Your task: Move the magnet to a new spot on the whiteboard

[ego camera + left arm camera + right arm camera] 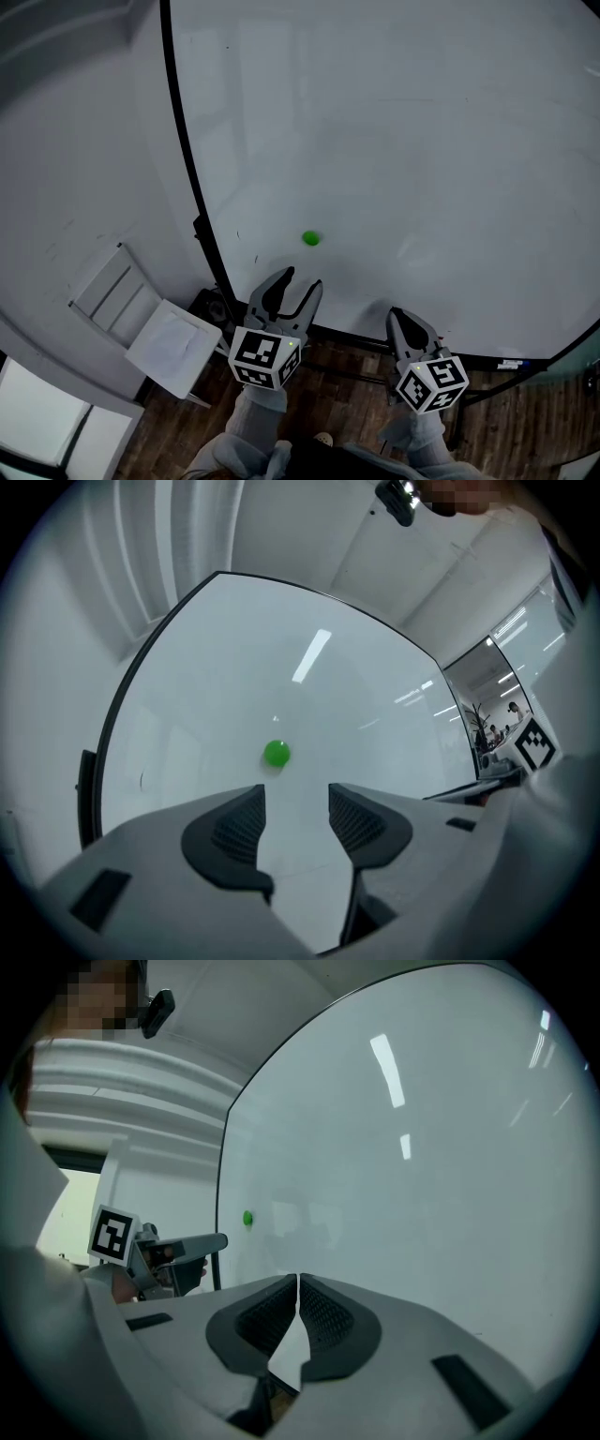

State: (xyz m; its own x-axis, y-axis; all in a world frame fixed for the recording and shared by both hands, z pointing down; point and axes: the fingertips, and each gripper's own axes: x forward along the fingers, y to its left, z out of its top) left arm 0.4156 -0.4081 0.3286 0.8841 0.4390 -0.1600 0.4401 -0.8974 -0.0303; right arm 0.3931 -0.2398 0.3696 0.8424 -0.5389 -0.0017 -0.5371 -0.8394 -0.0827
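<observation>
A small round green magnet point(310, 238) sticks to the white whiteboard point(403, 141), low on its left part. My left gripper point(296, 282) points at it from just below, jaws open with nothing between them. In the left gripper view the magnet point(277, 754) sits a little ahead of the left gripper point(296, 803), slightly left of the gap. My right gripper point(403, 321) hangs near the board's bottom edge, further right, shut and empty. The right gripper view shows the magnet point(247, 1218) far to the left and the left gripper point(211, 1241) beside it.
The whiteboard has a black frame point(192, 178). A white stepped stand point(141, 314) is on the floor to the left of the board. Wooden flooring point(347, 394) lies below the grippers. A pale wall point(75, 141) is left of the board.
</observation>
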